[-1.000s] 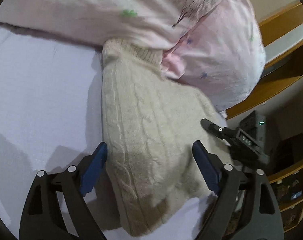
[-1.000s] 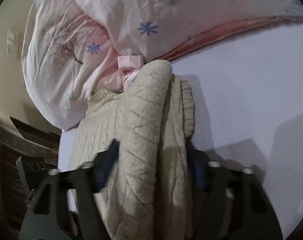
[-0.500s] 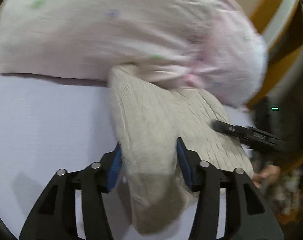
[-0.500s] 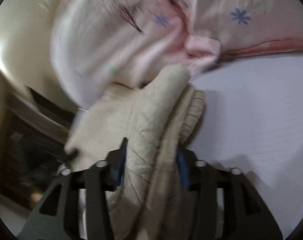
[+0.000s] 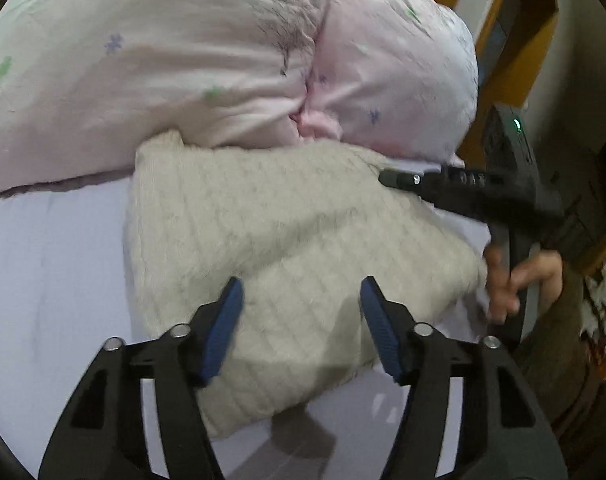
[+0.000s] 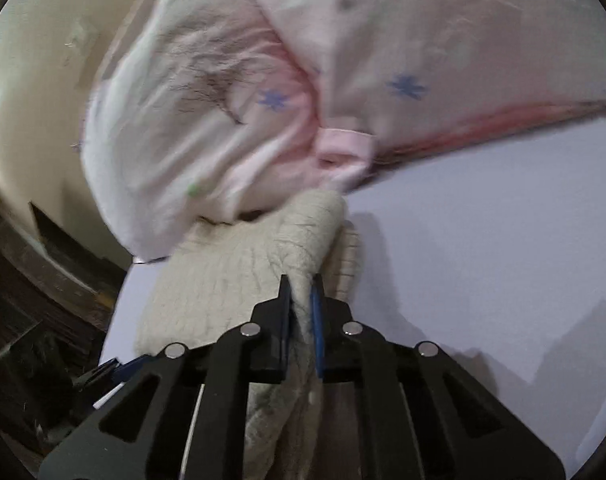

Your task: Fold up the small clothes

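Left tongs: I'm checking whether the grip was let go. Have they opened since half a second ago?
Yes. The left tongs were closed on the cream sweater; now their blue pads stand apart, open over it, below the pink duvet.

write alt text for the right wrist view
The right gripper is shut on a bunched fold of a cream cable-knit sweater lying on a pale lilac bedsheet, with a rumpled pink flower-print duvet heaped behind.
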Tool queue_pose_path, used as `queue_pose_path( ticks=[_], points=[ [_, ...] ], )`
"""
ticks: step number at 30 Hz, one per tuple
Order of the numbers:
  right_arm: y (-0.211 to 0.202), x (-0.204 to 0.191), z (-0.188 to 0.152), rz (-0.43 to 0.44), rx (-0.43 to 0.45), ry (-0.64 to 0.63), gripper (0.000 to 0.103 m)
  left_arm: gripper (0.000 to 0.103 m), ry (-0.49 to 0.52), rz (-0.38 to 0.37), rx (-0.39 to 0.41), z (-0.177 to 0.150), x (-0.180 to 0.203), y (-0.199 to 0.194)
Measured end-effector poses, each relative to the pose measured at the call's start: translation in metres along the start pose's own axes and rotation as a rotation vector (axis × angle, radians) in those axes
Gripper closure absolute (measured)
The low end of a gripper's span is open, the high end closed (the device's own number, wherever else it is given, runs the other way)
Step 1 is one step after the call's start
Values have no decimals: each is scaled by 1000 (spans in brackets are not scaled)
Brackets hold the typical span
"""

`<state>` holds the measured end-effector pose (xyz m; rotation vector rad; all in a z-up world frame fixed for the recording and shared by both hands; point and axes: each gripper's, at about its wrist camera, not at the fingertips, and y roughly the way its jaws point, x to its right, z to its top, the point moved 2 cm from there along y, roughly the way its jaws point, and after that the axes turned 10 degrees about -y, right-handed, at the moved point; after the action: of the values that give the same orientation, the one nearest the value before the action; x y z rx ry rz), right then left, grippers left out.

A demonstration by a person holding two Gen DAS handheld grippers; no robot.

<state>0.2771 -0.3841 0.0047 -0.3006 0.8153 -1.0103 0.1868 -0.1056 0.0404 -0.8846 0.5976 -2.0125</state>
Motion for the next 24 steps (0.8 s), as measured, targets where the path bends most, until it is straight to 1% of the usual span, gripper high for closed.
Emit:
queue_pose_path(
  ticks=[1, 2, 3, 4, 5, 6, 7, 8, 9, 11, 12, 13, 14, 15, 17, 19, 20, 22, 23, 24],
  points=[
    [8, -2, -4, -13, -38, -10, 93, 42, 20, 16, 6, -3, 2, -1],
    [15, -9, -8, -49, -61, -39, 90, 42, 32, 28, 6, -4, 4, 0],
    [11, -16, -8, -89, -48, -61, 82, 42, 31, 28, 6, -4, 3, -1],
    [2, -18, -8, -110, -32, -69, 80, 42, 22, 23, 7, -4, 2, -4],
    [-14, -27, -7, -130, 21, -80, 75, 42, 9, 15, 12, -5, 1, -9],
    [-29, -37, -9, -129, 70, -89, 71, 41, -10, -3, 32, -8, -2, -20],
    [-42, -44, -12, -105, 97, -104, 67, 40, -17, -3, 47, -10, -4, -24],
    [-53, -55, -17, -54, 115, -128, 61, 37, -25, 12, 72, -15, -7, -35],
    [-60, -68, -26, -14, 109, -163, 60, 32, -31, 23, 87, -18, -10, -42],
    [-55, -90, -41, -3, 69, -221, 58, 27, -48, 45, 113, -25, -14, -55],
    [-42, -98, -54, -10, 12, -249, 55, 23, -58, 62, 119, -30, -15, -59],
    [-33, -98, -59, -33, -29, -252, 54, 21, -65, 74, 118, -33, -15, -61],
    [-20, -91, -68, -84, -97, -253, 54, 18, -79, 96, 110, -38, -16, -61],
    [-14, -88, -73, -107, -99, -262, 54, 15, -89, 112, 102, -41, -16, -61],
    [-24, -96, -74, -116, -77, -263, 54, 12, -105, 159, 82, -46, -17, -57],
    [-54, -100, -79, -110, -14, -263, 32, 7, -116, 204, 73, -53, -18, -58],
    [-65, -104, -83, -118, 17, -268, 3, 3, -120, 241, 71, -55, -19, -58],
    [-88, -105, -96, -171, 79, -286, 2, 1, -117, 280, 74, -59, -19, -58],
    [-91, -106, -102, -197, 88, -295, 2, 1, -113, 297, 71, -61, -19, -56],
    [-91, -109, -108, -240, 81, -302, 2, 1, -108, 319, 61, -61, -20, -53]
  ],
)
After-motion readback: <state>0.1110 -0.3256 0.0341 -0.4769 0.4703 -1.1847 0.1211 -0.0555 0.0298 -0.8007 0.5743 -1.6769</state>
